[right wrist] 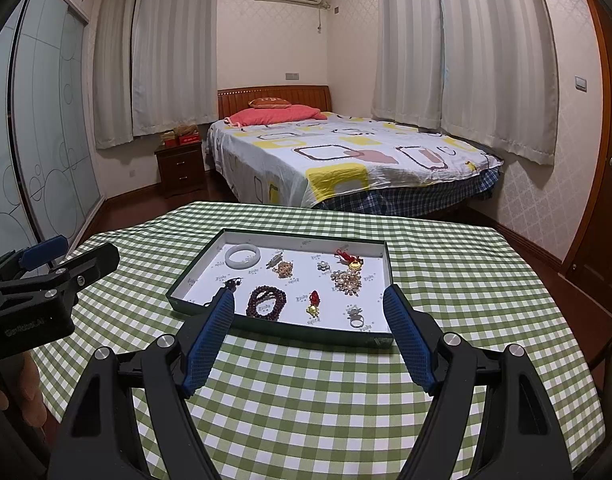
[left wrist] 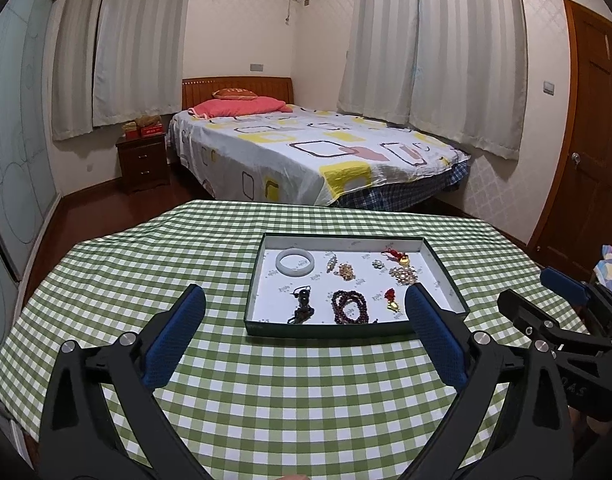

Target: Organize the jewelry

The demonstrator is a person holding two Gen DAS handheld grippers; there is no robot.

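Here, in the left wrist view, the left gripper (left wrist: 306, 312) stands wide with nothing between its blue pads, above the green-checked bench (left wrist: 146, 264); just ahead lies the shallow tray (left wrist: 345, 238) holding a pale bangle (left wrist: 295, 261), a dark bead strand (left wrist: 349, 306) and brooches. From the right wrist view, the right gripper (right wrist: 309, 308) (partly spread, empty) hovers at the tray's (right wrist: 298, 236) near edge, a ring (right wrist: 356, 322) inside

Tray (left wrist: 441, 270) near-right corner behind blue pad; ring (right wrist: 356, 322) unseen in left view; small brooch details too tiny.
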